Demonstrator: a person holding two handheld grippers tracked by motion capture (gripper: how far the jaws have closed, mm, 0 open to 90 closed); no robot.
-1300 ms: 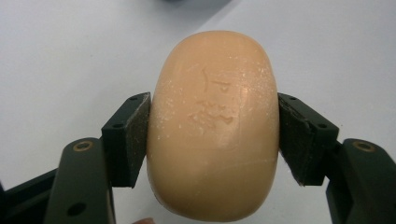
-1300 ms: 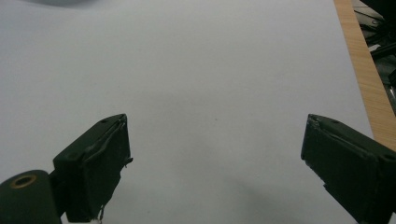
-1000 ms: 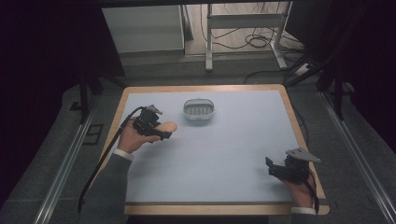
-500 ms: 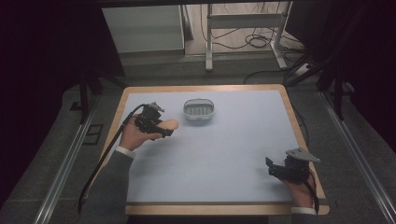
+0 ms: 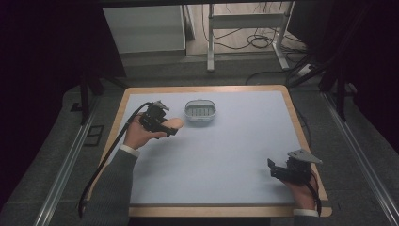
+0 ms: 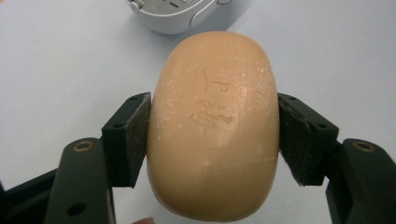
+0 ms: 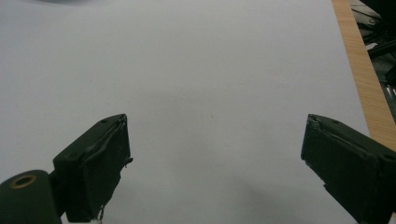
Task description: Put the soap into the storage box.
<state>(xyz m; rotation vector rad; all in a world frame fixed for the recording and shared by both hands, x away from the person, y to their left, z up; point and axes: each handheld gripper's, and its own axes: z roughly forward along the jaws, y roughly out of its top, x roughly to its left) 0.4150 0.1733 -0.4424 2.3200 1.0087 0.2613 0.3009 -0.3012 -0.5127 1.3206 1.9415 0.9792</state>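
An oval tan soap bar [image 6: 214, 126] is clamped between the two black pads of my left gripper [image 6: 214, 135], held above the table. In the high view the left gripper [image 5: 165, 125] and soap [image 5: 175, 123] sit just left of a small white slotted dish [image 5: 200, 111] at the table's back middle. The dish's rim [image 6: 187, 14] shows at the top of the left gripper view, close beyond the soap. My right gripper [image 5: 274, 168] rests near the front right corner, jaws wide apart [image 7: 215, 163] over bare table with nothing between them.
The table has a pale blue-grey mat [image 5: 221, 155] with a wooden border [image 5: 301, 136]. The wooden edge [image 7: 359, 70] runs just right of the right gripper. Black cables trail from both grippers. Desk legs and cords stand on the floor beyond the table.
The left gripper with the soap has moved a little to the right, toward the white dish. The right gripper has stayed still.
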